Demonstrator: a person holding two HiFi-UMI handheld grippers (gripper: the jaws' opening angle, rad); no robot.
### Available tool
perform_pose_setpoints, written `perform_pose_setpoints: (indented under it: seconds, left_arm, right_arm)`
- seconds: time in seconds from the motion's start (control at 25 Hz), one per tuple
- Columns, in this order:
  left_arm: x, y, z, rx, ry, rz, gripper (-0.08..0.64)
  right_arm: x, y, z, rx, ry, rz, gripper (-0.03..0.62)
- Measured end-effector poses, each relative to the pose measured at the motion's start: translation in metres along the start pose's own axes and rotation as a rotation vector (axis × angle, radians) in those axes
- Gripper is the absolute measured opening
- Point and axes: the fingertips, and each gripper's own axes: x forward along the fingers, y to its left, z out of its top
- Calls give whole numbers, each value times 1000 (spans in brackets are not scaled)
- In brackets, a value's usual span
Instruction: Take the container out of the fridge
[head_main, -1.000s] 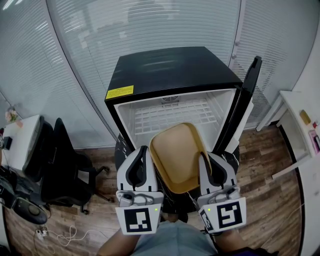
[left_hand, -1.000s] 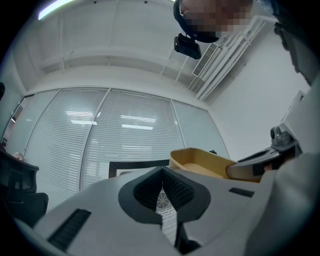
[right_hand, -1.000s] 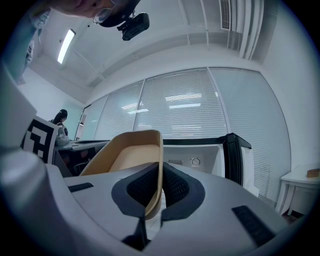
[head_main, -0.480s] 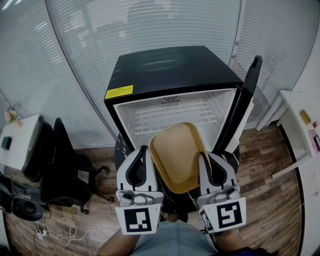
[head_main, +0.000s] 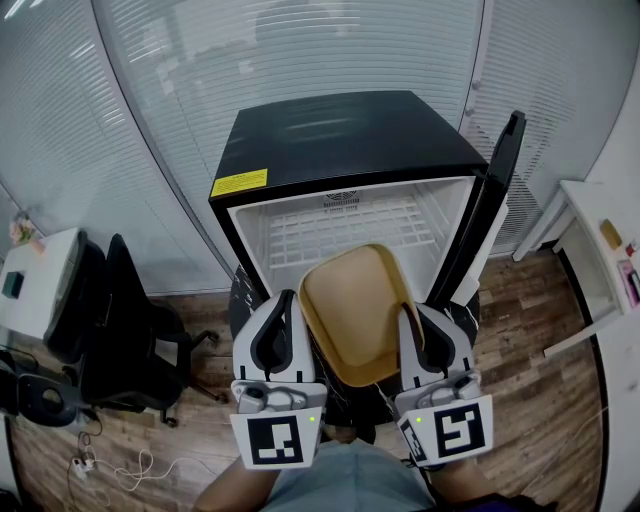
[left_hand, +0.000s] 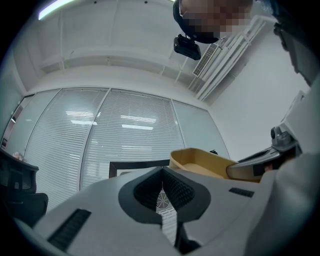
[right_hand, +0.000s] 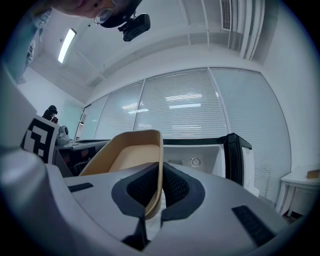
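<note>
- My right claw (right_hand: 159, 172) is clenched on the right wall of the tan container (head_main: 350, 310), with only that thin rim between the pads.
- The container is outside the open fridge (head_main: 340, 140), at 12 o'clock from me, between my two claws.
- My left claw (left_hand: 162, 187) is clenched on nothing. The container's other wall is just beside it, and I cannot tell whether they touch.
- With a pinch on one side only, I judge the container could pivot about the pads, sag on its left, or slide free.
- The fridge door (head_main: 495, 200) stands open at 2 o'clock, near my right claw. A swing that way could knock the container loose.
- If it drops, it lands on the wooden floor (head_main: 520, 330).
</note>
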Motion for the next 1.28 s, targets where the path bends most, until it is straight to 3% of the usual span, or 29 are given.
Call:
perform_pose_setpoints:
  seconds: [1.28]
  left_arm:
    - [-7,0,5,2,-13,0,14]
  right_arm:
    - [-7,5,5,-15,-14,-4,17]
